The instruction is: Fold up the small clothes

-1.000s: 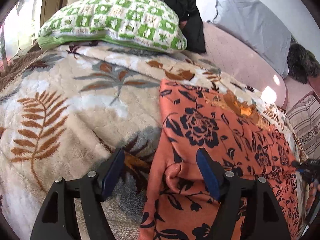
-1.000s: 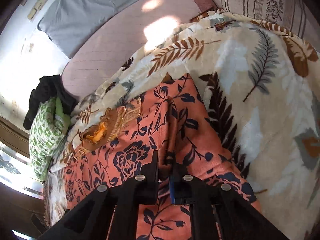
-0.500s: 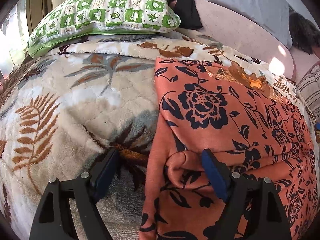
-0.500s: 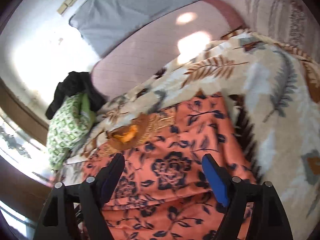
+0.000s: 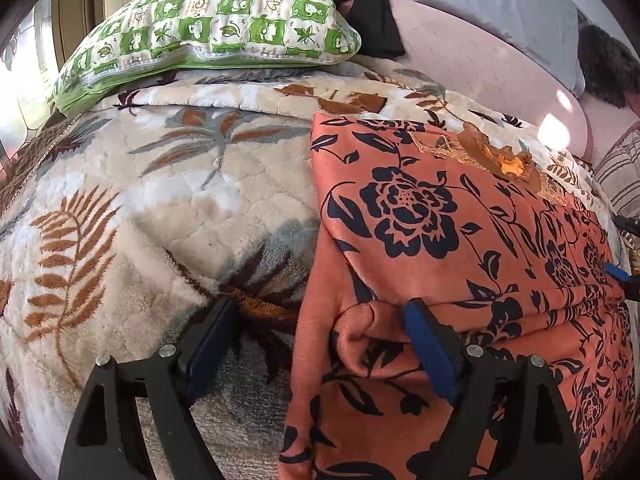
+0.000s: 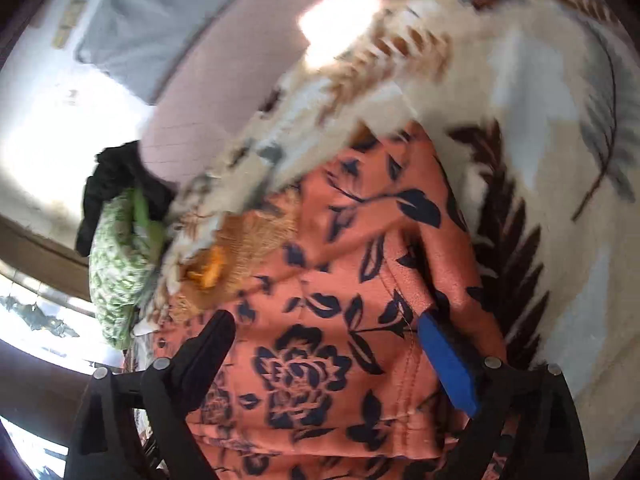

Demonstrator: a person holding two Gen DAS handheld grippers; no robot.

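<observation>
Now that my right gripper (image 6: 326, 354) has let go of the orange flowered top (image 5: 460, 248), both it and my left gripper (image 5: 320, 340) are wide open, so this fold rests flat on the leaf blanket (image 5: 140, 208).

Left wrist view low and close over the leaf-print blanket (image 5: 160, 208), facing the green checked pillow (image 5: 224, 20), right wrist view close above, tilted and blurred, both sharing the orange floral garment (image 5: 460, 240) (image 6: 340, 320), pillow (image 6: 120, 276), pink sheet (image 5: 480, 56).
</observation>
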